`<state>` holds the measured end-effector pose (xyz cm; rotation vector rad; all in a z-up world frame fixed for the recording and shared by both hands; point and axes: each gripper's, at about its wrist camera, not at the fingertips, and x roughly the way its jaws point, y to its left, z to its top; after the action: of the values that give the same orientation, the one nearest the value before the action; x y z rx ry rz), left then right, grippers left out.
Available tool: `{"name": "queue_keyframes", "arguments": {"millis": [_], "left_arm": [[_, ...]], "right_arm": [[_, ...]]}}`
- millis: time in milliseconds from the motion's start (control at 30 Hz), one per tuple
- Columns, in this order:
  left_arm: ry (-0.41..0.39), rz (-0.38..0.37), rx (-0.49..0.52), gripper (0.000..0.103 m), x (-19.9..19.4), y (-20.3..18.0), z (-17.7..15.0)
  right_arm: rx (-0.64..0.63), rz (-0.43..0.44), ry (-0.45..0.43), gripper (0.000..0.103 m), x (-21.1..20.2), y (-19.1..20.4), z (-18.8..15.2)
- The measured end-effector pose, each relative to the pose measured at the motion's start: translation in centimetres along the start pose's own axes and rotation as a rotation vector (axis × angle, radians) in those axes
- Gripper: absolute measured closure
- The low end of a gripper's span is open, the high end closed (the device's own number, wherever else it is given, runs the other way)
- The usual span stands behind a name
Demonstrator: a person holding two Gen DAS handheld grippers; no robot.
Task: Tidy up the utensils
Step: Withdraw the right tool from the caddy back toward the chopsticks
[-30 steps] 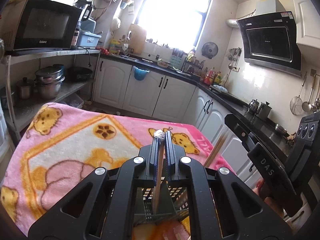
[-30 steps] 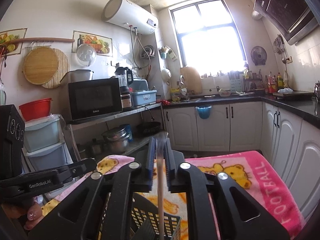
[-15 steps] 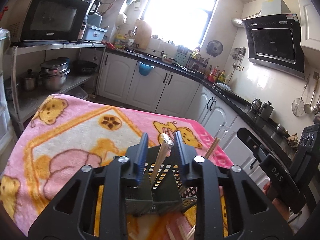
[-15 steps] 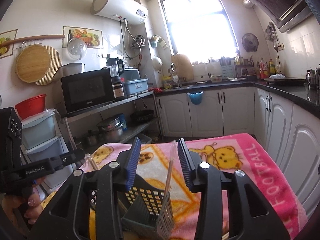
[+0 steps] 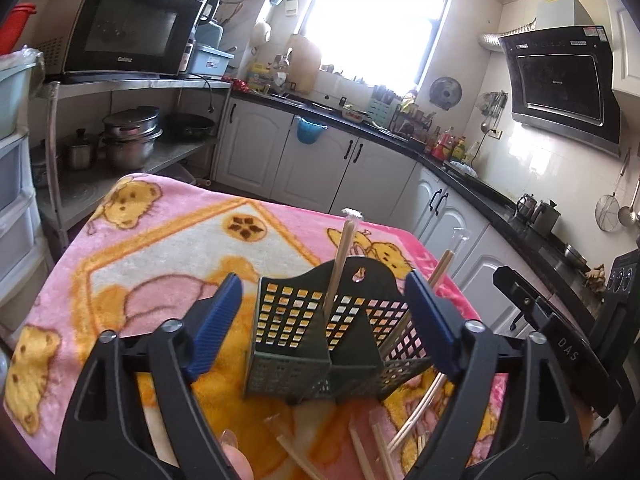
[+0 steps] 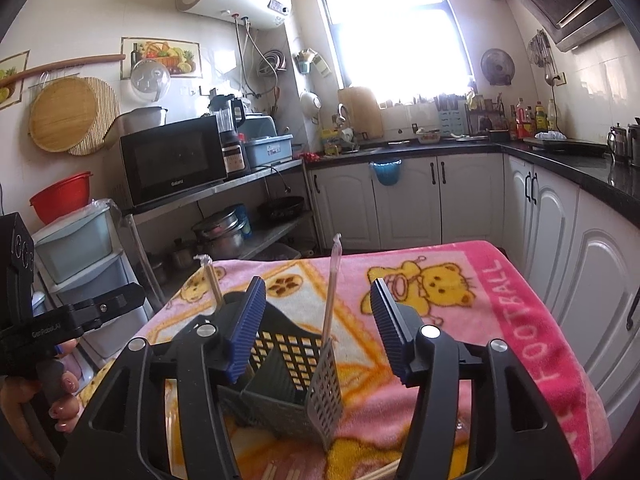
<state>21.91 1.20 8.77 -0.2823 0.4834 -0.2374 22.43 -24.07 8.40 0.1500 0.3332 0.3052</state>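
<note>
Here the dark slotted utensil basket [image 5: 320,336] stands upright on a pink blanket [image 5: 168,248] printed with yellow bears, near the blanket's near edge. A divider splits it into compartments. In the left wrist view one wrapped pair of chopsticks [image 5: 342,256] stands almost upright in the left compartment, its clear wrapper tip above the basket's back wall, and a second pair [image 5: 436,276] leans to the right out of the right compartment. More loose chopsticks [image 5: 412,416] lie flat on the blanket in front of the basket, some touching its near base.

The left tool [image 5: 322,320] is spread wide with nothing between its blue pads [image 5: 216,328]; the basket sits in the gap between them, apart from both. The right tool [image 6: 318,328] is likewise spread wide and holds nothing, its pads [image 6: 390,332] on either side of the basket and of the upright pair [image 6: 332,284] seen from that side. At the far left of the right wrist view, fingers wrap the other tool's handle.

Beyond the blanket, on the left, a black microwave [image 5: 128,30] sits on a metal shelf with steel pots [image 5: 132,136] below. White cabinets [image 5: 316,160] under a black countertop run along the far wall below a bright window [image 5: 384,16], and a range hood [image 5: 560,80] hangs on the right.
</note>
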Motion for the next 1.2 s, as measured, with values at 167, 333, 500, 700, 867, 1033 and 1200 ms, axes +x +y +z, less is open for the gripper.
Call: {"name": "queue_keyframes", "arguments": {"millis": [167, 333, 500, 700, 867, 1033, 1200], "left_arm": [[-0.007, 0.018, -0.002, 0.012, -0.8, 0.1, -0.7], [-0.014, 0.037, 0.013, 0.011, -1.7, -0.2, -1.3], [-0.011, 0.049, 0.023, 0.011, -2.5, -0.4, -1.9], [0.000, 0.057, 0.016, 0.011, -3.3, 0.0, -2.9], [0.011, 0.072, -0.007, 0.011, -4.4, 0.9, -4.2], [0.030, 0.095, -0.013, 0.011, -5.4, 1.7, -5.9], [0.056, 0.117, -0.028, 0.011, -6.1, 2.6, -7.4]], "right_arm": [[-0.016, -0.002, 0.017, 0.047, -0.6, 0.2, -0.6], [-0.024, 0.003, 0.036, 0.044, -1.1, 0.4, -1.4], [-0.033, 0.011, 0.066, 0.044, -1.6, 0.7, -2.3], [-0.045, 0.021, 0.104, 0.044, -2.0, 1.3, -3.3], [-0.054, 0.031, 0.138, 0.044, -2.1, 1.7, -4.3], [-0.065, 0.046, 0.172, 0.044, -2.2, 2.4, -5.3], [-0.069, 0.060, 0.193, 0.044, -2.2, 2.9, -6.0]]}}
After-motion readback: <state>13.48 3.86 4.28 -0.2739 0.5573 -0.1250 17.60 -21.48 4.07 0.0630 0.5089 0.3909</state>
